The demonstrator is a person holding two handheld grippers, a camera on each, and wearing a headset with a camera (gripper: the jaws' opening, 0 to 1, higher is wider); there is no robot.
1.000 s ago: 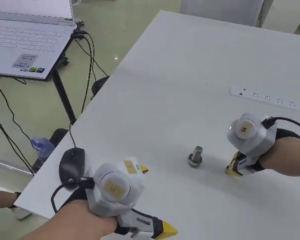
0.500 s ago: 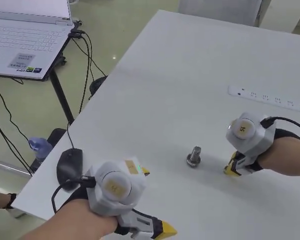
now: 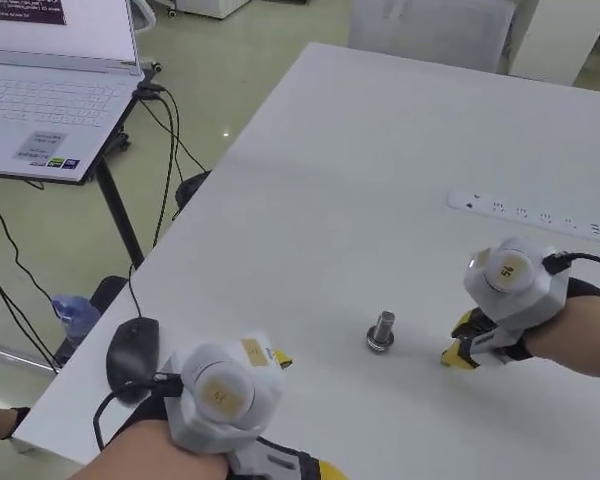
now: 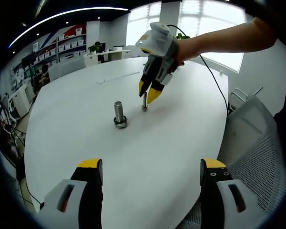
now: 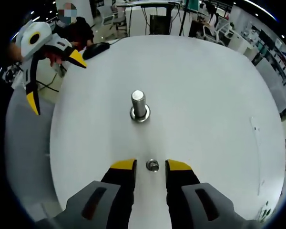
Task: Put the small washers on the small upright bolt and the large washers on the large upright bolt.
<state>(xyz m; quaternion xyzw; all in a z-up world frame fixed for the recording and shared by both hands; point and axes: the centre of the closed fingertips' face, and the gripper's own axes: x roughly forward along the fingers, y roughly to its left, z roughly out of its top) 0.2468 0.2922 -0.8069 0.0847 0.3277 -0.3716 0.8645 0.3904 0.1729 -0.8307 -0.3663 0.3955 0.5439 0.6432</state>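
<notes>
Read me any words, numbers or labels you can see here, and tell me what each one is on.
No text is clear enough to quote.
On the right hand-held gripper, round label: digit-like marks, too blurred.
On the left hand-held gripper, second round label: too blurred.
On the laptop, stickers: too small.
At the view's top edge, screen text: too blurred.
On the power strip, markings: too small.

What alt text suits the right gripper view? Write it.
The right gripper holds its jaws either side of the small upright bolt on a white table. Beyond stands the large upright bolt; the left gripper hovers open at upper left.
</notes>
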